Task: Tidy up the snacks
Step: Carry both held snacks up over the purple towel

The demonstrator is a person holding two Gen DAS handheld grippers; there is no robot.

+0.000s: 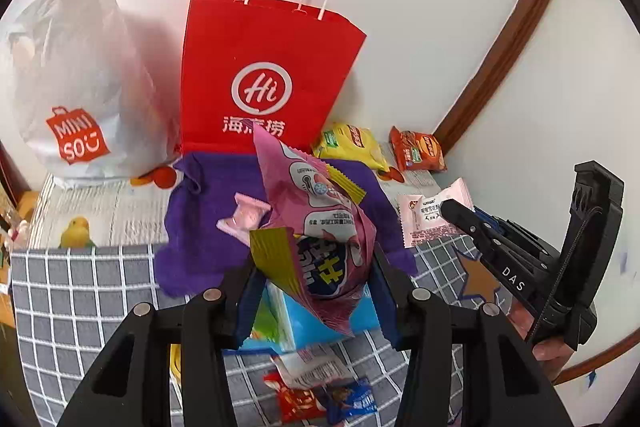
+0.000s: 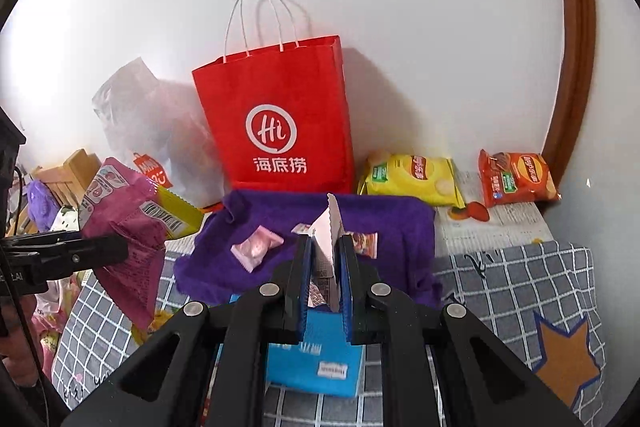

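My left gripper [image 1: 316,291] is shut on a large pink snack bag [image 1: 324,223] with yellow edges and holds it above the purple cloth [image 1: 208,211]; the bag also shows in the right wrist view [image 2: 132,223]. My right gripper [image 2: 324,259] is shut on a small pink-white snack packet [image 2: 326,231], also seen in the left wrist view [image 1: 432,215]. A small pink candy [image 1: 244,217] lies on the cloth. The red paper bag [image 1: 264,75] stands upright behind the cloth, its top open.
A white Miniso bag [image 1: 76,99] stands left of the red bag. A yellow chip bag [image 2: 412,179] and an orange chip bag [image 2: 516,177] lie by the wall at right. A blue box [image 2: 316,359] and small packets [image 1: 320,395] lie on the checked cloth [image 2: 512,279].
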